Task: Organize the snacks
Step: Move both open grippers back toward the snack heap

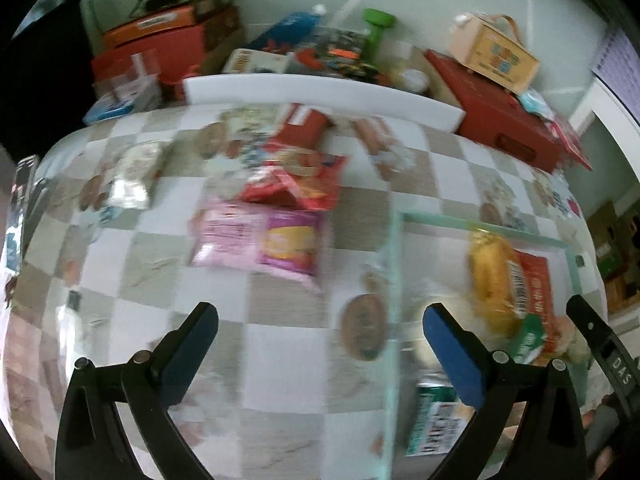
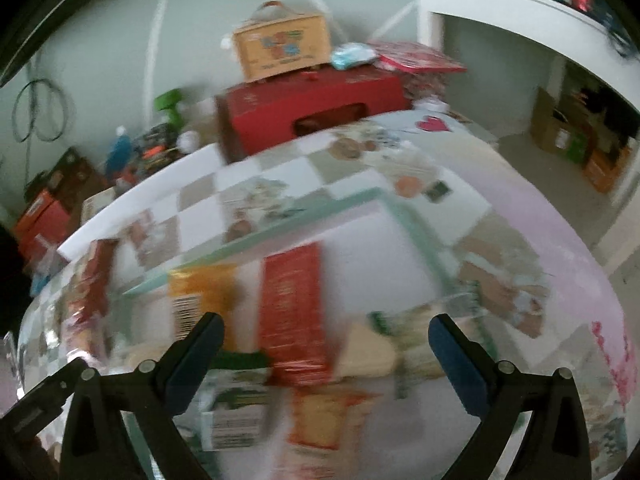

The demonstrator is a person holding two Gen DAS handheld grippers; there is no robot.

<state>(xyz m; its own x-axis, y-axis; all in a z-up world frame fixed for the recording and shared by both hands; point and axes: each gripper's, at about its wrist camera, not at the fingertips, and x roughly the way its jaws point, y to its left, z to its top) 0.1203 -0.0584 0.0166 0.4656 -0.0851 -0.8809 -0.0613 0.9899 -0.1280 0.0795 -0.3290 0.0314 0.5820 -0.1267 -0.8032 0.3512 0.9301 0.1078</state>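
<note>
Both my grippers have their jaws spread with nothing between them: left gripper [image 1: 320,328] over bare tabletop [image 1: 280,360], right gripper [image 2: 326,340] above the clear bin [image 1: 394,280]. Several snacks already lie in the bin. The pink packet [image 1: 260,244] lies mid-tabletop, just beside the bin. I'd take it next with the left, jaws straddling its short width, pinching low, then lifting clear of the bin wall

"DAS" | black gripper arm [image 1: 618,364] at right edge | snack labels blurred, unreadable
</note>
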